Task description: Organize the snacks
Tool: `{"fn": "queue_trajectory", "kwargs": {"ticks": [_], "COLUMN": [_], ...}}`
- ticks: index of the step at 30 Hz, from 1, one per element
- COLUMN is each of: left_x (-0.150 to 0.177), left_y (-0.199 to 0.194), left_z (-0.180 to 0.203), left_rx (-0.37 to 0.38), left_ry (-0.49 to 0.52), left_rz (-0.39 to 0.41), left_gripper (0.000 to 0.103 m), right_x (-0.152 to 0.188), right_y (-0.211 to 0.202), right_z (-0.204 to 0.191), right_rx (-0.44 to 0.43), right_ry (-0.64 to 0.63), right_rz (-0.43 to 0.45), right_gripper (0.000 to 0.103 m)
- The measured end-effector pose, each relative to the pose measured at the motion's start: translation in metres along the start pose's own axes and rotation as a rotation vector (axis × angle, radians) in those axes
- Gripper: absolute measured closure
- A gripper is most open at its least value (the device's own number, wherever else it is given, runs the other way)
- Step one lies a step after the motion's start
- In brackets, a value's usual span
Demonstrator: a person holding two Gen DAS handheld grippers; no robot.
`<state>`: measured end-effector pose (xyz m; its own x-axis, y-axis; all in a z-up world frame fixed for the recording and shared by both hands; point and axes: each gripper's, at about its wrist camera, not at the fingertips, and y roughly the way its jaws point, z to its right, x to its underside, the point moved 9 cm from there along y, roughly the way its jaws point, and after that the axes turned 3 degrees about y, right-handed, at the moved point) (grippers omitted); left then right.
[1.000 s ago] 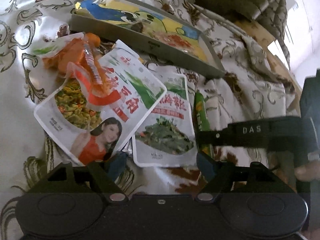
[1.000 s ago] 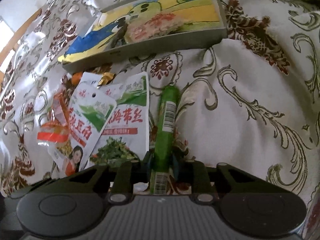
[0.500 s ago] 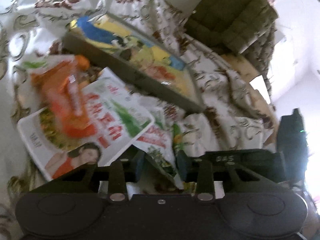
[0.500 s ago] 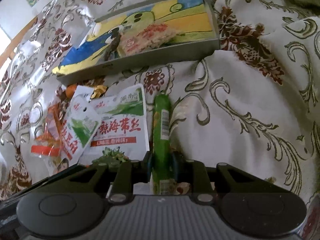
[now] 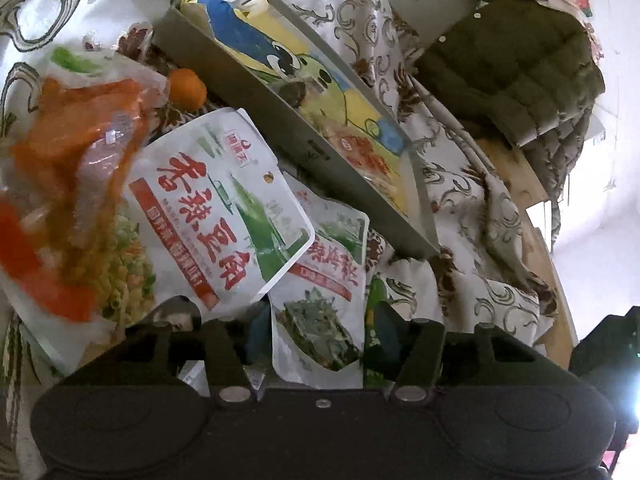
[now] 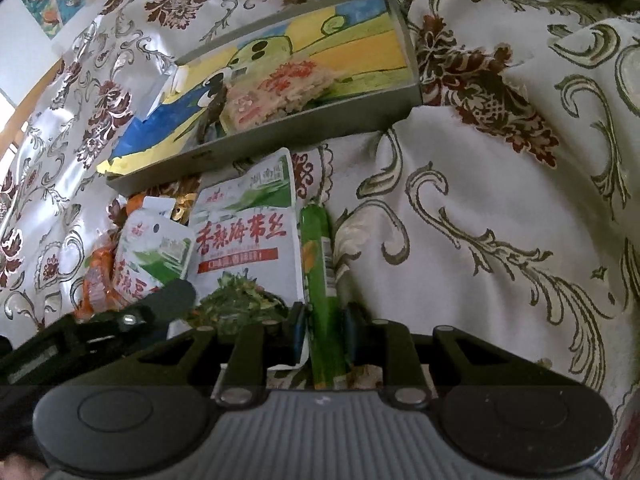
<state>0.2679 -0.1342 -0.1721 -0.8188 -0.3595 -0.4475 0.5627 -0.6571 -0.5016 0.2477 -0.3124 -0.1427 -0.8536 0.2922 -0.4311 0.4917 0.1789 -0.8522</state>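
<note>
My right gripper is shut on a green sausage stick that points toward a shallow grey tray with a cartoon lining. My left gripper has its jaws around the lower end of a white seaweed snack packet; the gap looks wide and I cannot tell whether they grip it. The packet also shows in the right wrist view. A larger white bean snack packet overlaps it on the left. Orange snack packs lie further left. The tray holds a pinkish snack.
Everything lies on a cream floral cloth. A small orange ball sits by the tray's near wall. A dark green quilted cushion is at the back right in the left wrist view. The left gripper's body shows at lower left of the right wrist view.
My left gripper has closed in over the seaweed packet, then its jaws stand wider now. My right gripper has kept the green stick and lifted slightly toward the tray.
</note>
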Motion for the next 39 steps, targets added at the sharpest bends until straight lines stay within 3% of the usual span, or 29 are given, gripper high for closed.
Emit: {"fn": "queue_trajectory", "kwargs": {"ticks": [5, 10, 13, 15, 18, 21, 25, 27, 31, 39], "left_x": [-0.005, -0.005, -0.001, 0.000, 0.002, 0.002, 0.001, 0.004, 0.013, 0.009], "left_y": [0.010, 0.023, 0.021, 0.017, 0.011, 0.002, -0.010, -0.006, 0.004, 0.015], "left_z": [0.005, 0.005, 0.005, 0.000, -0.009, -0.003, 0.025, 0.038, 0.044, 0.031], "left_rx": [0.003, -0.026, -0.055, -0.075, -0.069, -0.059, -0.026, -0.004, -0.058, -0.060], "left_ry": [-0.006, 0.025, 0.075, 0.065, 0.004, 0.018, 0.146, 0.205, 0.311, 0.267], "left_rz": [0.020, 0.007, 0.009, 0.005, 0.004, 0.034, 0.083, 0.063, 0.033, -0.006], "left_gripper": [0.028, 0.028, 0.046, 0.070, 0.093, 0.096, 0.098, 0.098, 0.096, 0.097], "right_x": [0.001, 0.001, 0.000, -0.001, -0.001, -0.001, 0.000, 0.000, 0.001, 0.001], "right_y": [0.002, 0.002, 0.002, 0.003, 0.004, 0.004, 0.001, 0.001, 0.002, 0.010], "right_z": [-0.001, 0.002, 0.003, 0.002, 0.002, 0.000, -0.004, -0.005, -0.003, -0.001], "right_rx": [0.003, -0.006, -0.019, -0.023, -0.024, -0.018, -0.014, -0.022, -0.023, -0.014], "right_ry": [-0.001, 0.016, 0.031, 0.033, 0.028, 0.010, -0.019, -0.014, -0.006, -0.005], "right_rz": [-0.003, -0.003, 0.003, 0.009, 0.010, 0.015, 0.023, 0.021, 0.013, 0.000], "right_gripper": [0.080, 0.080, 0.080, 0.080, 0.080, 0.080, 0.080, 0.080, 0.080, 0.080]}}
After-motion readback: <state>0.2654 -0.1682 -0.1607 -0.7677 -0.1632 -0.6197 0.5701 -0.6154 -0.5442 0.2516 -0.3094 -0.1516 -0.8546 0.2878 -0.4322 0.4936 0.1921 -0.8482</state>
